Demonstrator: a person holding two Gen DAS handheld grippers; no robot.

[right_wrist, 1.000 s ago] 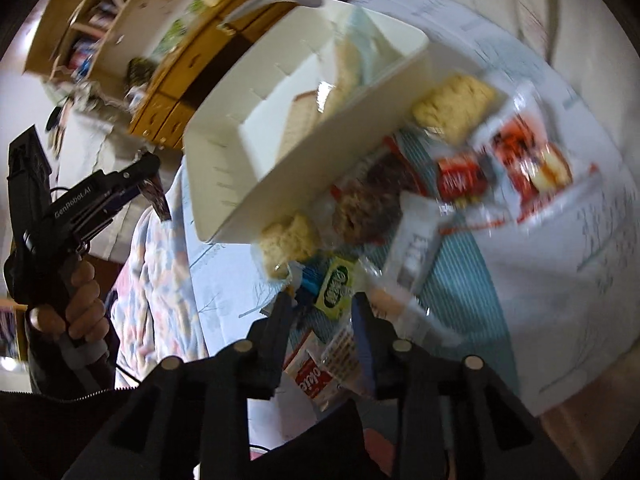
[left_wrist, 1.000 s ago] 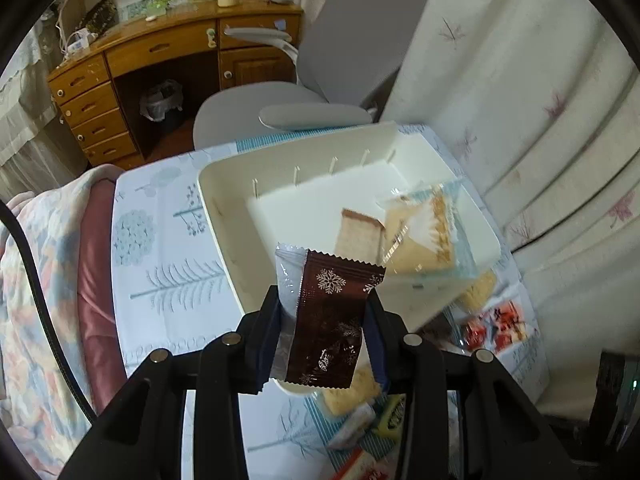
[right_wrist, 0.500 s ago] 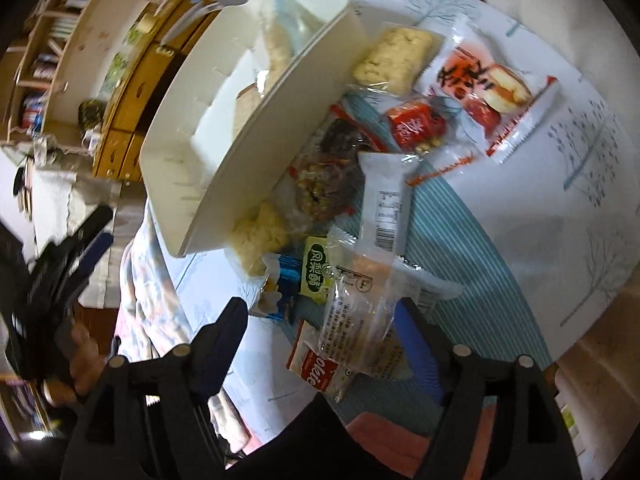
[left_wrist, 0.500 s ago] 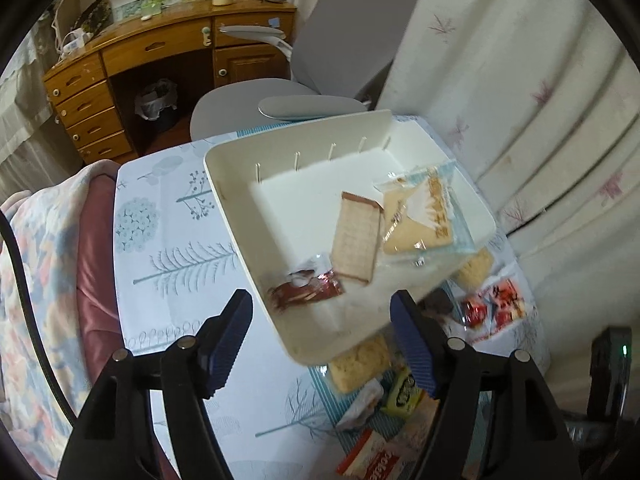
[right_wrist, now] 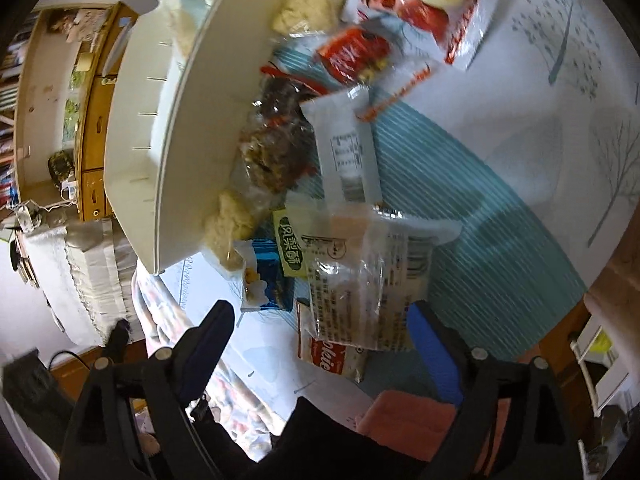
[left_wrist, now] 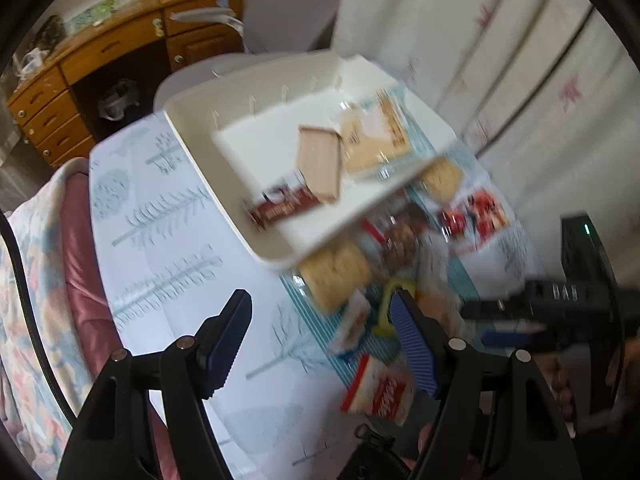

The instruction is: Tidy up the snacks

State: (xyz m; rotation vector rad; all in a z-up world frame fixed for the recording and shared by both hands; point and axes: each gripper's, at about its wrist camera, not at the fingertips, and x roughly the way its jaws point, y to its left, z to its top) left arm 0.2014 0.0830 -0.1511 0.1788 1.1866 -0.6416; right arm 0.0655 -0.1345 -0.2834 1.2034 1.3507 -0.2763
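Note:
A white tray [left_wrist: 192,136] sits on the tablecloth and holds a brown snowflake packet [left_wrist: 280,208], a tan wafer [left_wrist: 320,162] and a clear cracker pack [left_wrist: 376,136]. My left gripper [left_wrist: 320,336] is open and empty, above the table in front of the tray. Loose snacks lie beside the tray: a clear printed packet [right_wrist: 368,276], a yellow-green packet [right_wrist: 292,248], a blue packet [right_wrist: 266,280], a red-lettered packet [right_wrist: 332,360]. My right gripper [right_wrist: 316,352] is open, empty, low over these; it also shows in the left wrist view [left_wrist: 516,332].
More snacks lie further along the tray: a white barcode packet [right_wrist: 348,152], a brown nut pack [right_wrist: 272,152], red packets [right_wrist: 356,56], pale cakes [right_wrist: 230,220]. A teal striped mat [right_wrist: 460,208] lies under them. A wooden desk [left_wrist: 100,56] and grey chair [left_wrist: 288,4] stand behind. A curtain [left_wrist: 500,60] hangs right.
My left gripper opened and dropped the brown snowflake packet into the tray, then drew back toward the loose snacks. My right gripper opened and moved closer over the snack pile.

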